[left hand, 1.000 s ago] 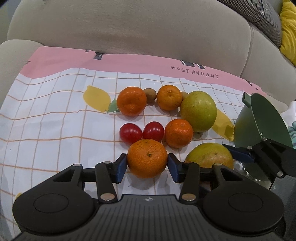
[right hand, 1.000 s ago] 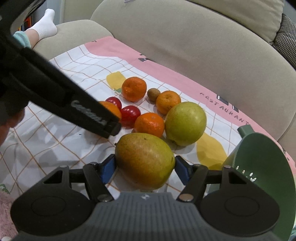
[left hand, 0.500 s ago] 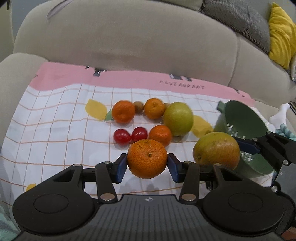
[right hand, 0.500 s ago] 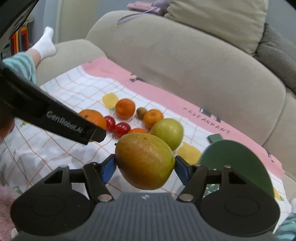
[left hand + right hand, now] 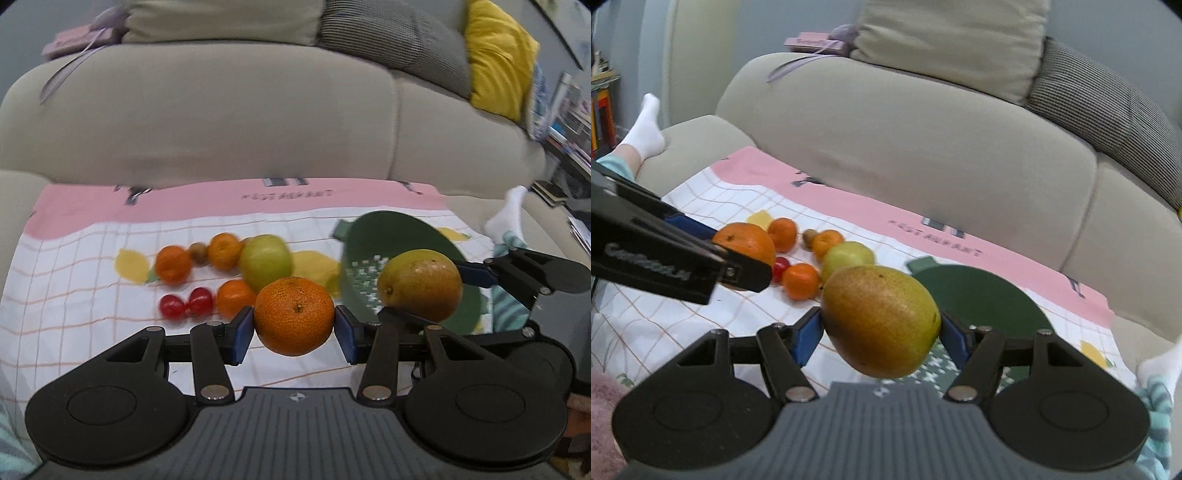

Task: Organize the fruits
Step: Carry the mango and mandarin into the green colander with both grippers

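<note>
Left wrist view: the left claw squeezes an orange up in the air. The right claw squeezes a mango, closer to the green strainer on the right.

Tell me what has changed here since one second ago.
Both grippers rose off the cloth, the left gripper lifting its orange, the right gripper its mango, near the green colander. Both grips stayed shut; the other fruits stayed put.
</note>
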